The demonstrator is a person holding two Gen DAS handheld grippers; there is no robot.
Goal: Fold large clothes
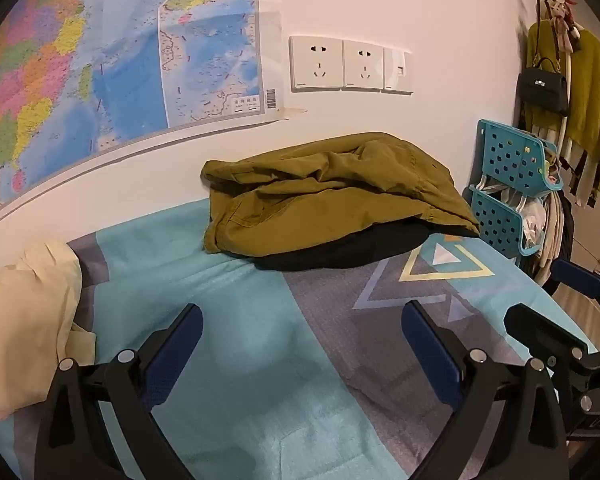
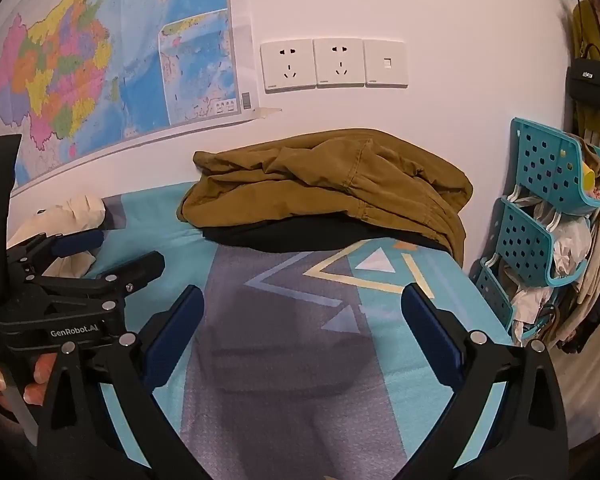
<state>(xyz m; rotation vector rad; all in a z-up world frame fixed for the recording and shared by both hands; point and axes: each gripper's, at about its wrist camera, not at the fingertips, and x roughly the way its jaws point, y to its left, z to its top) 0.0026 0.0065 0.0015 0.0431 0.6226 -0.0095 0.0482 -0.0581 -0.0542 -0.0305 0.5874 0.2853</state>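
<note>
The olive-brown garment (image 1: 332,196) sits in a rumpled heap at the far side of the bed, against the wall, and neither tool is on it. The left gripper (image 1: 302,344) hovers over bare bedsheet (image 1: 240,292) with its two blue-padded fingers spread wide and nothing between them; the right gripper (image 2: 302,332) is the same, jaws well apart and empty, above the grey and teal triangle print. In the right wrist view the left gripper shows at the left edge, held in the person's hand (image 2: 16,376), and its fingers look parted there too.

Moving outward, the heap lies ahead of both tools, well apart from the fingertips. It rests on top of a dark, near-black cloth (image 1: 340,248) whose edge pokes out underneath; whether that is a second garment or a lining I cannot tell. To the left, near the left gripper, a cream-coloured cloth (image 1: 28,320) lies bunched on the sheet, also unfolded as far as can be seen.

Beyond the bed are a map (image 1: 100,60) and wall sockets (image 1: 348,64) on the wall, and a teal plastic rack (image 1: 512,184) with hanging clothes to the right.

Judging from this, the folding looks barely begun: no garment is spread flat, no crease or neat stack is visible, and the open stretch of sheet under the grippers seems the likely working area. What remains appears to be nearly everything: reach the heap, pull it out flat, then fold
</note>
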